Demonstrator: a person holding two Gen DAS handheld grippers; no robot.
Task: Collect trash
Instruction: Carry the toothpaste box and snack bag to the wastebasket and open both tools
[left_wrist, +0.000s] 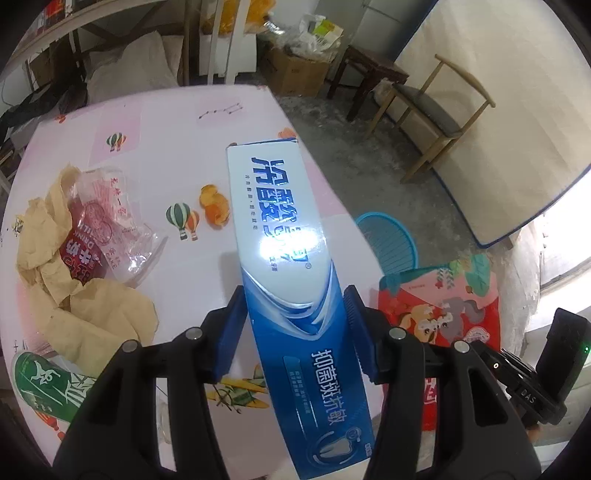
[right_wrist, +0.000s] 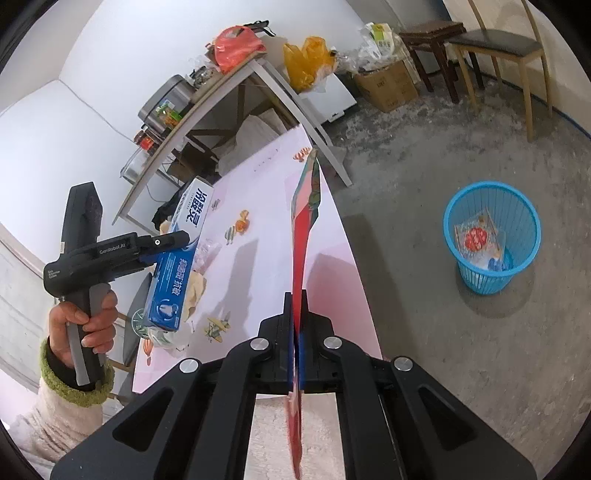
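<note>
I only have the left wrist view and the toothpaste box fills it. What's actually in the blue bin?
Observer: The blue basket on the floor already holds a clear wrapper with a red print.
Operator: And the red packet beside me, is it gripped?
Observer: Yes, the right gripper is shut on the red packet, seen edge-on.
Operator: Is my box clear of the table?
Observer: The left gripper holds the toothpaste box raised above the table.

Bright daylight, glare on the toothpaste box (left_wrist: 284, 240), fisheye-curved edges.
</note>
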